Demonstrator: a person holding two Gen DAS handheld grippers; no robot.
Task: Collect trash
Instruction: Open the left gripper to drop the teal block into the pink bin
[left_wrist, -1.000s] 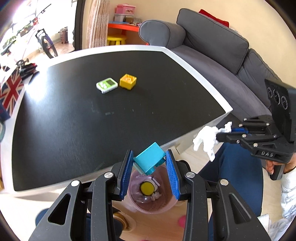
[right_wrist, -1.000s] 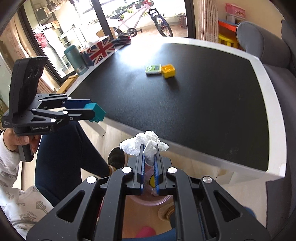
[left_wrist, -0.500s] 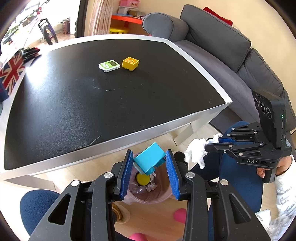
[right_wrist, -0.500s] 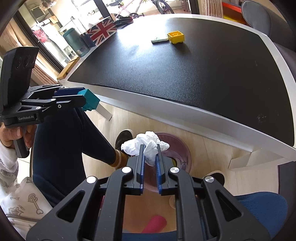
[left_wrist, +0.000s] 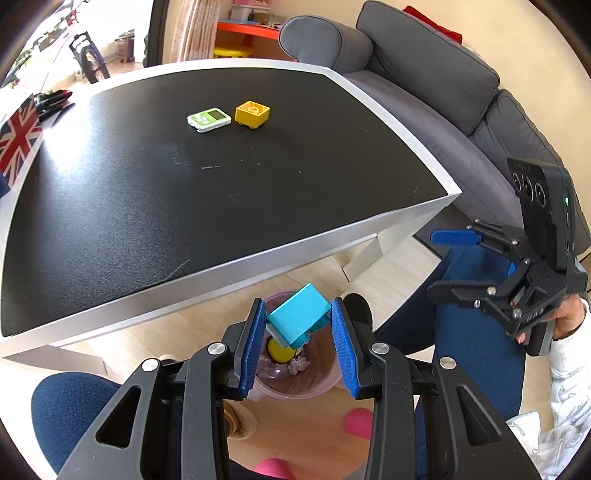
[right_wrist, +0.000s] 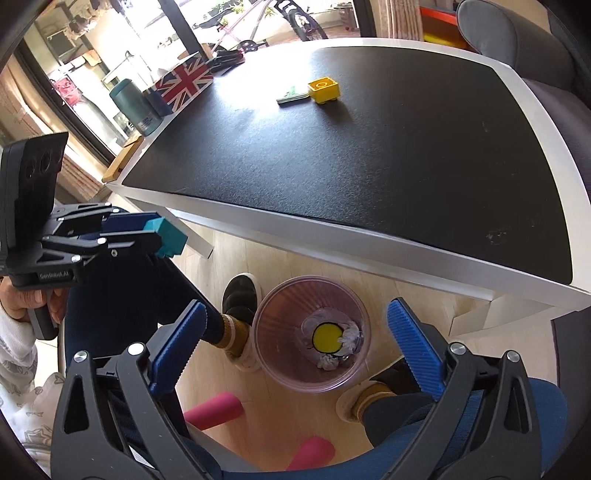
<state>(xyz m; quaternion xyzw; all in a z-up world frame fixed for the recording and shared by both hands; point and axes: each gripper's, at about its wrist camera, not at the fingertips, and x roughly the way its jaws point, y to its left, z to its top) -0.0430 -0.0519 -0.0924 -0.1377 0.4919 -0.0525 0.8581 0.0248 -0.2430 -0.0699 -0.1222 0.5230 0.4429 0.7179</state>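
My left gripper (left_wrist: 298, 341) is shut on a teal block (left_wrist: 298, 319) and holds it above the pink bin (left_wrist: 325, 387) on the floor. The block also shows in the right wrist view (right_wrist: 168, 238) in the left gripper (right_wrist: 162, 236). My right gripper (right_wrist: 295, 339) is open and empty, directly above the bin (right_wrist: 273, 332). White crumpled tissue (right_wrist: 351, 334) and a yellow disc (right_wrist: 327, 338) lie inside the bin. In the left wrist view the right gripper (left_wrist: 447, 262) is wide open at the right.
A black table (left_wrist: 184, 206) with a white rim holds a yellow block (left_wrist: 252, 114) and a green timer (left_wrist: 208, 119). A grey sofa (left_wrist: 424, 74) stands to the right. The person's legs and feet (right_wrist: 240, 295) flank the bin. A Union Jack box (right_wrist: 184, 81) stands at the table's far left.
My right gripper opened and the white tissue dropped into the bin. My left gripper still holds the teal block over the bin.
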